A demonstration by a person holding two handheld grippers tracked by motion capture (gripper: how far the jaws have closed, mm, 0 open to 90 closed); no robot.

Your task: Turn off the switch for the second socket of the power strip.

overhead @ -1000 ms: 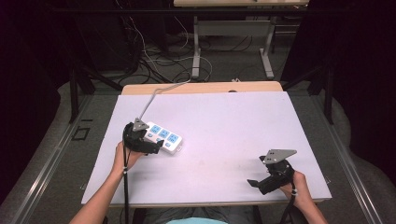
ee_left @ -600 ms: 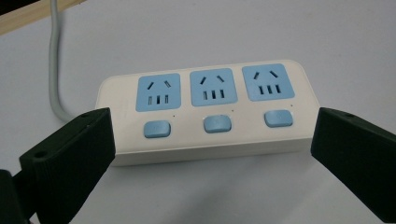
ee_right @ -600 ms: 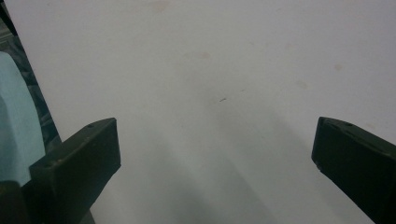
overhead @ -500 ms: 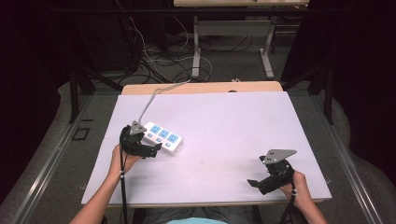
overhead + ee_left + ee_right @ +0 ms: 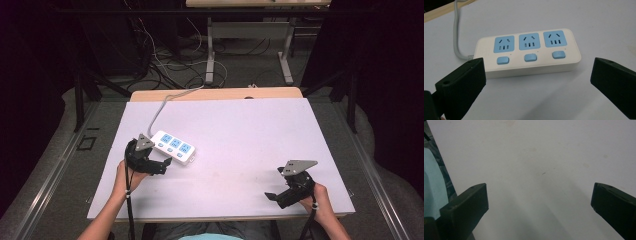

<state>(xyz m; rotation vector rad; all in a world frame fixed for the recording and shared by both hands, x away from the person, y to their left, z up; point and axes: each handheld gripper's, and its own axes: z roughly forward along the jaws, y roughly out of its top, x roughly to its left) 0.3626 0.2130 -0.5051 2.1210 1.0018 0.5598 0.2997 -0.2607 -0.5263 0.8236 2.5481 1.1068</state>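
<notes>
- Smooth and matte, a pale lavender-white table (image 5: 240, 145) lay over a light wooden board, with grey floor, tangled dark cables and metal table legs in the dim room behind it.
- On the table's left half sat a power strip (image 5: 527, 51), a white plastic block with rounded corners, carrying three pale blue socket faces in a row and a rounded blue button below each.
- Its grey cord (image 5: 457, 37) left the strip's end, curved upward and ran toward the table's far wooden edge.
- At the strip's near long side, the left gripper (image 5: 537, 82) was held with its blocky black jaws spread wide, one jaw by each end of the strip; whether either touched it could not be told, and nothing was clasped.
- Well apart, near the table's front right corner, the right gripper (image 5: 539, 205) was held with its jaws likewise wide apart over bare tabletop, gripping nothing.
</notes>
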